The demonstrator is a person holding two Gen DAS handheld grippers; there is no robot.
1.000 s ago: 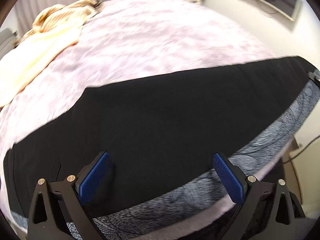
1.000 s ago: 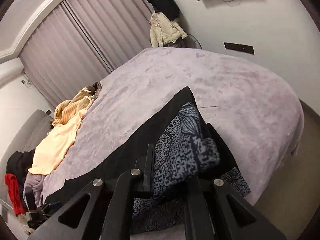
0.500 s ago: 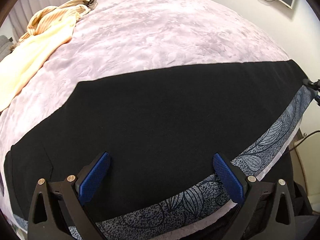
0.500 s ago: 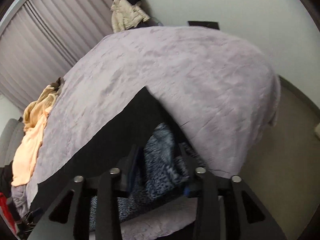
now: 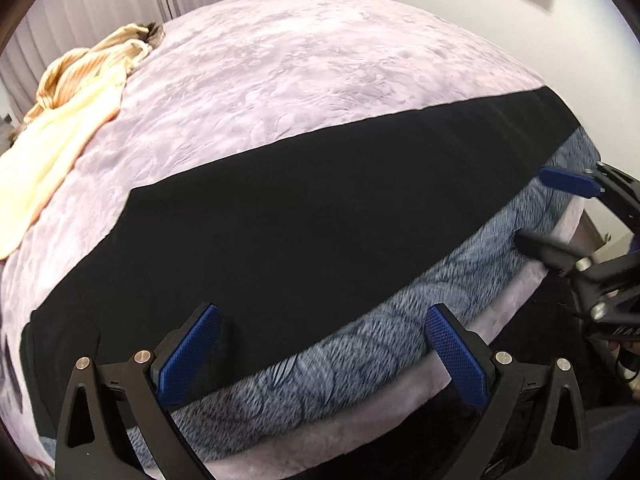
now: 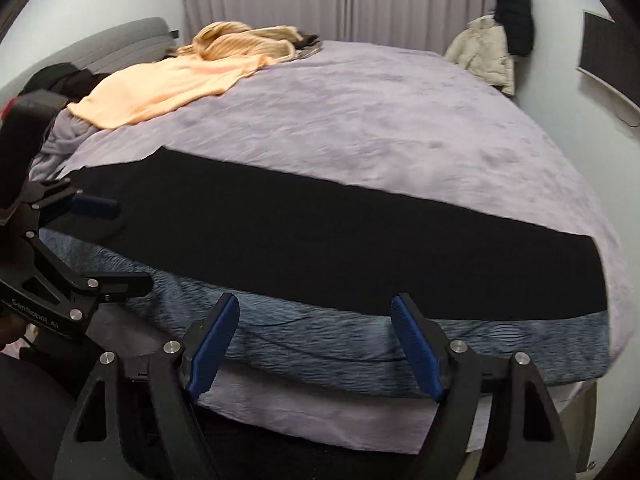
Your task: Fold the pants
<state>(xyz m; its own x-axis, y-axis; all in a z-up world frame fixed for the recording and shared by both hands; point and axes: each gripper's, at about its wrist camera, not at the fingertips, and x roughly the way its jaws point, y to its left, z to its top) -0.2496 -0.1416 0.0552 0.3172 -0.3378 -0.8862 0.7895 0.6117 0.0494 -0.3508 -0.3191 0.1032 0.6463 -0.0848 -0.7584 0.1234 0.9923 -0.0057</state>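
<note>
The pants [image 5: 320, 216] lie flat in a long band across the near edge of the bed, black with a grey-blue leaf-patterned strip [image 5: 360, 344] along the near side. They also show in the right wrist view [image 6: 320, 240] with the patterned strip [image 6: 400, 340] nearest. My left gripper [image 5: 320, 348] is open and empty just above the near edge of the pants. My right gripper [image 6: 316, 344] is open and empty over the patterned strip. The right gripper shows at the right of the left wrist view [image 5: 560, 216]. The left gripper shows at the left of the right wrist view [image 6: 100, 240].
The bed has a lilac plush cover [image 5: 320, 80]. A cream and peach pile of clothes [image 6: 180, 76] lies at the far left corner. Jackets [image 6: 492, 48] hang at the far wall by the curtains. The bed edge drops off just below both grippers.
My right gripper has let go of the patterned pant end, opened and swung round to face across the bed. The pants now lie flat. My left gripper stayed open and shifted slightly.
</note>
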